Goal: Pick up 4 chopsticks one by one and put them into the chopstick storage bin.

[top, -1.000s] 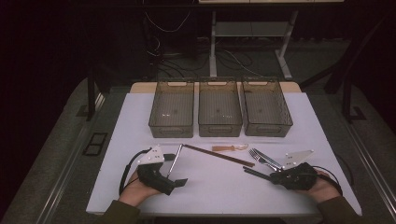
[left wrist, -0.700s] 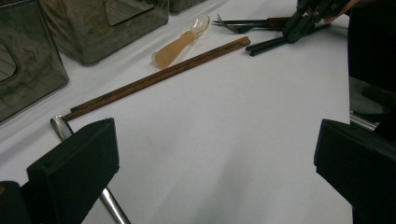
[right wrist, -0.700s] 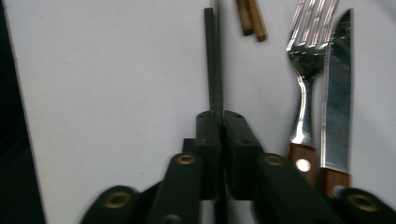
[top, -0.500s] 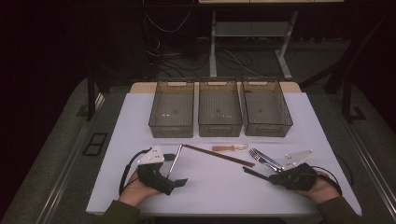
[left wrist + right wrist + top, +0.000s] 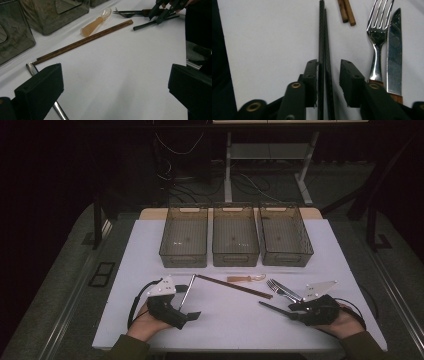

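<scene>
A pair of black chopsticks [image 5: 325,37] lies on the white table [image 5: 225,320]. My right gripper [image 5: 329,65] straddles them, slightly open; the left jaw touches them and a small gap shows at the right jaw. In the high view that gripper [image 5: 292,312] rests at the front right, held by a hand. My left gripper [image 5: 115,75] is wide open over bare table, at the front left in the high view [image 5: 190,316]. A metal handle [image 5: 31,68] lies just beside its left jaw.
Brown wooden chopsticks [image 5: 235,286], an orange plastic spoon [image 5: 245,279], and a fork [image 5: 377,32] with a knife [image 5: 394,50] lie mid-table. Three translucent bins [image 5: 183,260] [image 5: 235,259] [image 5: 287,259] stand in a row behind them.
</scene>
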